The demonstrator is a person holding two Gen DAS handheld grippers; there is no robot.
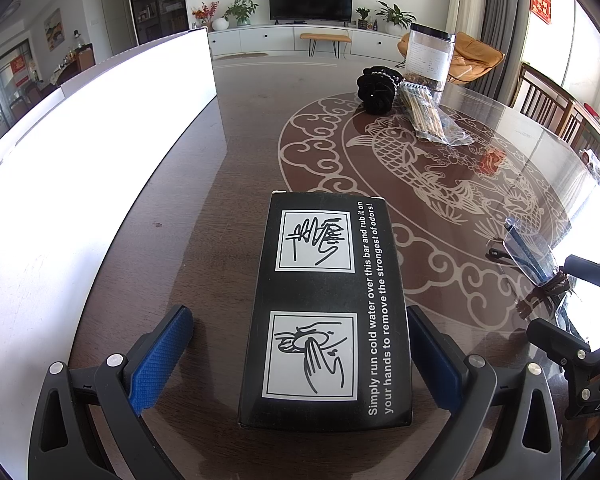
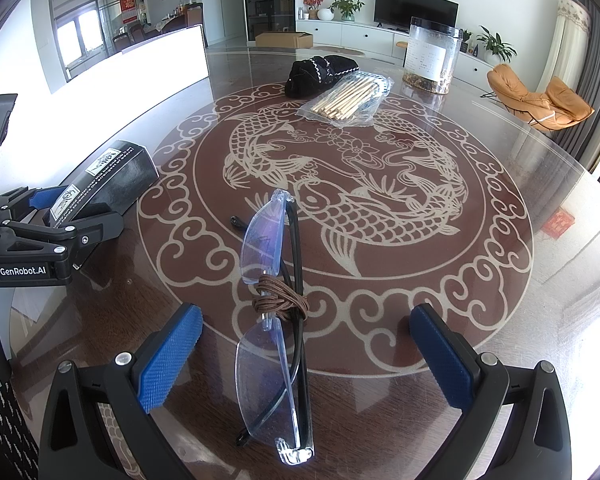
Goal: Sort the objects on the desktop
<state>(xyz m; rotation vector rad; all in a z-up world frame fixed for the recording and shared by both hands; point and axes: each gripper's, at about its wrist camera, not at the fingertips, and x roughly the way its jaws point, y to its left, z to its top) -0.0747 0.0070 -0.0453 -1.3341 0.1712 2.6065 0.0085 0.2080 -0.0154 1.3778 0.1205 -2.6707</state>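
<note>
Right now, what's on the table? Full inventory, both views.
box: 1, black with white pictures and text, near left of table, lying flat between the left tongs' pads
glasses: 1, clear lenses, black arms, folded, brown cord wound round the middle, between the right tongs' pads
bag of sticks: 1, clear bag, tan sticks, far centre
black cloth bundle: 1, black, far centre, behind the bag
jar: 1, clear with white label, brown contents at the bottom, far right
white panel: 1, white, along the left edge
table: 1, dark brown with fish pattern
left tongs: open, around the box
right tongs: open, around the glasses
</note>
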